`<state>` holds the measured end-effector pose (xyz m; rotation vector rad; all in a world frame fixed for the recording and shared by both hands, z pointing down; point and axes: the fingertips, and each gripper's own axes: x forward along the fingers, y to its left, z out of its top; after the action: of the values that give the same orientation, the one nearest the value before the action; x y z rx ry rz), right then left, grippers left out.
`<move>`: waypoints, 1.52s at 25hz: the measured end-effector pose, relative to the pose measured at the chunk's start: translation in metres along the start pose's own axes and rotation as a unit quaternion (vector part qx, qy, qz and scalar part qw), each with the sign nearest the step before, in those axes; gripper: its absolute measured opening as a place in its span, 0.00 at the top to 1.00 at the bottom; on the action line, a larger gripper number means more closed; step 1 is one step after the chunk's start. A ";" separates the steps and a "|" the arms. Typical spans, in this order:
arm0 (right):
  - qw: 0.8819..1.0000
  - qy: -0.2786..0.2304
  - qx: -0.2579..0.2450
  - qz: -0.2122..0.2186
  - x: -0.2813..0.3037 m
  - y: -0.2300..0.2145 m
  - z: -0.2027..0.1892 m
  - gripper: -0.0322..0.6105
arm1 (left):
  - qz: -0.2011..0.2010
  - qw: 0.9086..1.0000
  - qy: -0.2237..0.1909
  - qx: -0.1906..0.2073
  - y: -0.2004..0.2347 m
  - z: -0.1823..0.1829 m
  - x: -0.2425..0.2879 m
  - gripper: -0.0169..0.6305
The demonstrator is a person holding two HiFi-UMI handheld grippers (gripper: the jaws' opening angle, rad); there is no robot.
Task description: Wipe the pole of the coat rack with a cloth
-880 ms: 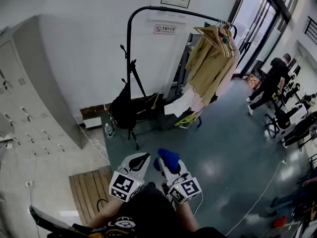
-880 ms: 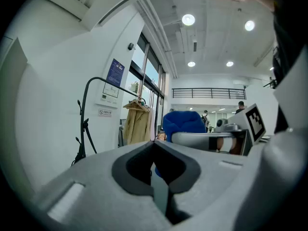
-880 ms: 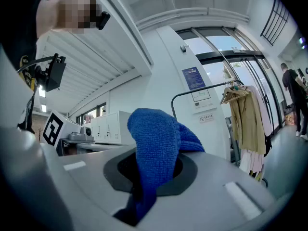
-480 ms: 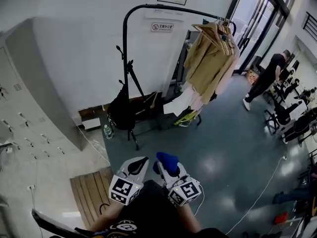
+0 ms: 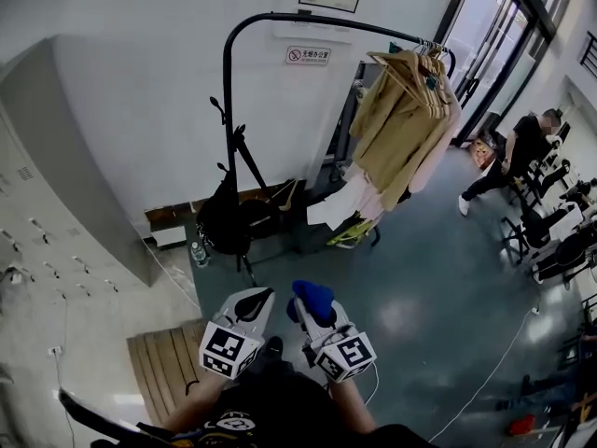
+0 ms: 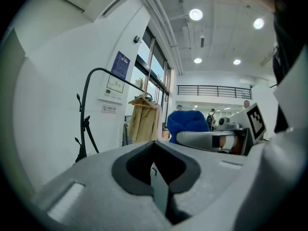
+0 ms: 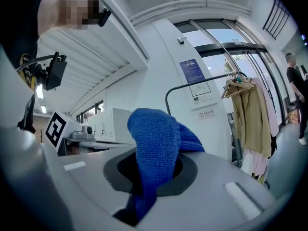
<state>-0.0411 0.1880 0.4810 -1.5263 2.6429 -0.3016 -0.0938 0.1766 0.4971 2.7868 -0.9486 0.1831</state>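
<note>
Since the cloth (image 7: 156, 148) is a soft, light, fuzzy blue rag, it looks like it will flop and fold around whatever it is pressed on. A bunched fold seems the best place to grip it, with a loose pad left sticking out. That is how it sits now: the right gripper (image 7: 151, 177) has its jaws pinched on the lower folds, and a rounded blue lump stands free above them. The cloth is held near the person's body, low in the middle of the room.

The pole (image 5: 227, 147) it is meant for is well apart from it, on the far side, left of centre against the white wall. It is a thin black tube that rises straight and then bends over to the right into the top bar of the coat rack (image 5: 326, 21). It looks stiff and smooth, so the cloth should slide along it easily, though I'd guess so slender a rack may sway if pushed hard.

The left gripper (image 6: 156, 170) sits just left of the right one, jaws pressed together on nothing. Tan and pale coats (image 5: 401, 119) hang at the right end of the bar. A black bag (image 5: 224, 222) slumps at the foot of the pole.
</note>
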 end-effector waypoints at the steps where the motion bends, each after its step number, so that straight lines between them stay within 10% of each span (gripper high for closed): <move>1: 1.000 -0.002 0.002 0.001 0.003 -0.007 0.003 0.88 | 0.002 1.000 -0.001 0.000 0.003 0.004 0.007 0.97; 21: 0.998 -0.037 -0.003 0.048 0.101 -0.122 0.058 0.88 | 0.029 0.998 -0.027 0.046 0.069 0.074 0.130 0.97; 38: 0.991 -0.080 -0.083 0.073 0.353 -0.181 0.207 0.88 | 0.071 0.989 -0.089 0.096 0.261 0.201 0.223 0.97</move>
<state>-0.0309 -0.2320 0.3278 -1.3260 2.6895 0.0503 -0.0675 -0.2017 0.3778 2.9497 -1.2347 0.0465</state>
